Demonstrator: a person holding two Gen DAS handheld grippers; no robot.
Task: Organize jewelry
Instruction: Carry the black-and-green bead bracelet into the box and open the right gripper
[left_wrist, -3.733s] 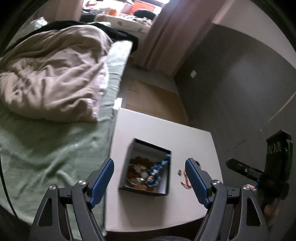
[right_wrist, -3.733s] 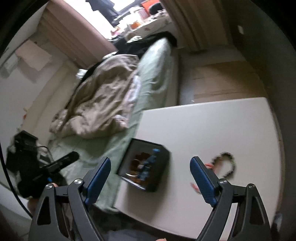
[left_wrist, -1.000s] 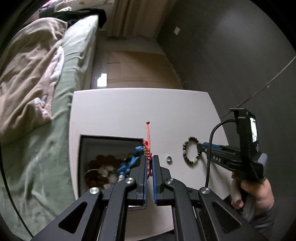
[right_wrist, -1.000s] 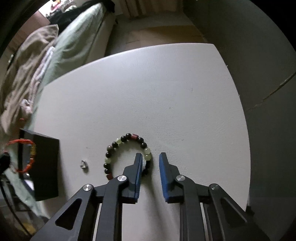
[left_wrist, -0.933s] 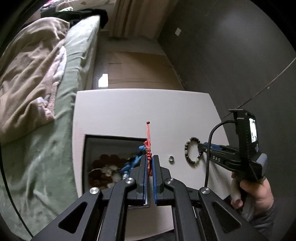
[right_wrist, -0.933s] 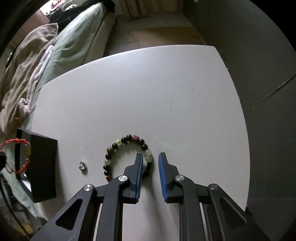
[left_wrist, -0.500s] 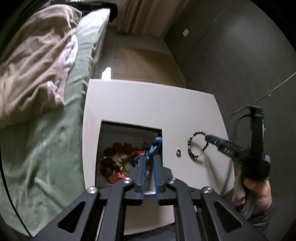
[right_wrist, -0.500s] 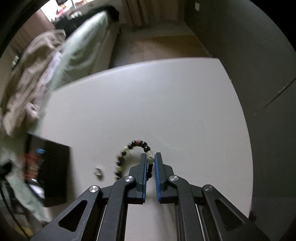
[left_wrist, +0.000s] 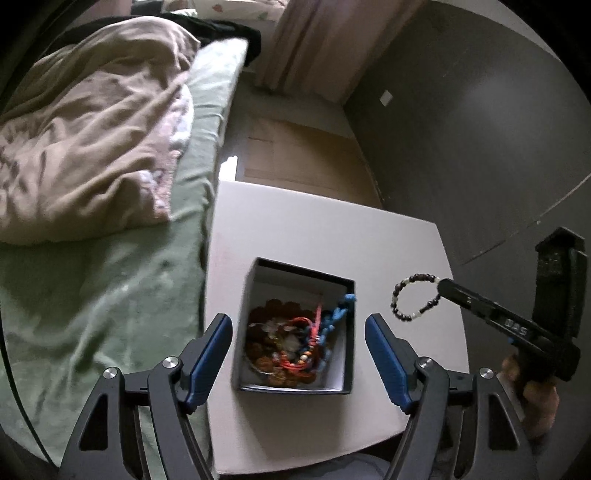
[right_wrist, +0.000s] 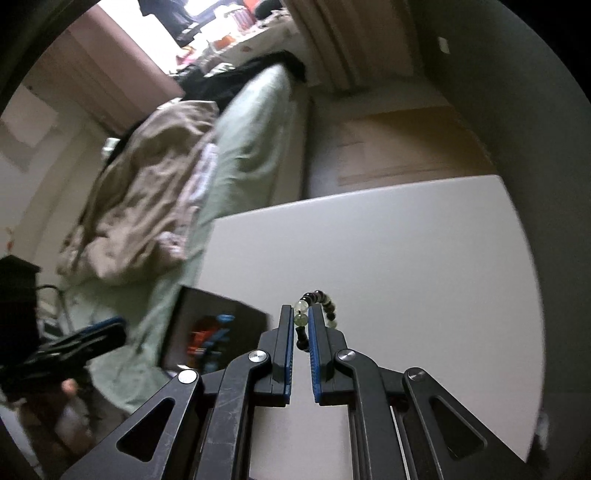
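1. Jewelry filled the black box (left_wrist: 299, 387) on the white table (left_wrist: 314, 229): brown beads, a red cord bracelet (left_wrist: 301, 328) and a blue cord piece (left_wrist: 338, 314) lay tangled together on its pale lining.
2. A beaded bracelet (left_wrist: 415, 297), dark beads mixed with pale greenish ones, hung as an open ring off the table, at about three o'clock from the box.
3. The left gripper (left_wrist: 298, 354) stood above the box with its blue pads (left_wrist: 208, 350) wide apart; its jaws had just been opening, and nothing was between them.
4. The right gripper (right_wrist: 303, 325) was clamped on the beaded bracelet, a pale bead and dark beads pinched between its blue pads.
5. The left wrist view alone showed the box's contents sharply, the whole ring of the bracelet hanging from the right gripper's tip, and the person's right hand (left_wrist: 535, 395) on the handle at four o'clock.
6. The right wrist view alone showed the pinch close up; the box there sat blurred at nine o'clock from the fingertips, with only red and blue smears inside.
7. That view also caught the left gripper's dark body and part of the left hand (right_wrist: 68, 387) at eight o'clock.
8. A green bed (left_wrist: 110, 295) with a beige blanket (left_wrist: 92, 129) lay beside the table at nine to eleven o'clock.
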